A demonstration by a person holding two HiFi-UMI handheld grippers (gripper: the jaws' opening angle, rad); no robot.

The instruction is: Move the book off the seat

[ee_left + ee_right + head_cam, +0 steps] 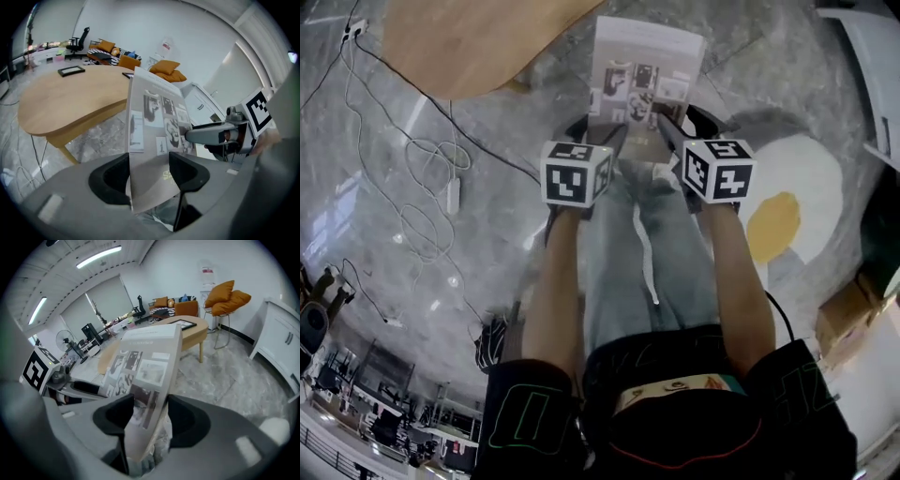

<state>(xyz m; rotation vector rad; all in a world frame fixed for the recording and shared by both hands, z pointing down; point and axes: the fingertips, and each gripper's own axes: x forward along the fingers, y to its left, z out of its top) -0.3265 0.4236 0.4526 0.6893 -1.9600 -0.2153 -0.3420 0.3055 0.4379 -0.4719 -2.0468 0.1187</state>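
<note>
A thin book [642, 70] with a grey cover of black-and-white pictures hangs in the air over the marble floor, in front of the person's legs. My left gripper [614, 136] is shut on its lower left edge, and the cover [154, 126] rises between the dark jaws [150, 176]. On the lower right edge my right gripper [670, 136] is shut too, where the book [145, 366] stands edge-on between the jaws [150, 416]. Each gripper appears in the other's view: right gripper [220, 136], left gripper [70, 385]. No seat is in view.
A rounded wooden table [478, 37] stands ahead to the left. White cables [422, 187] trail over the floor at left. An egg-shaped white and yellow mat [797, 206] and a cardboard box [844, 314] lie at right. A white cabinet [281, 348] and an orange-cushioned chair [227, 296] stand behind.
</note>
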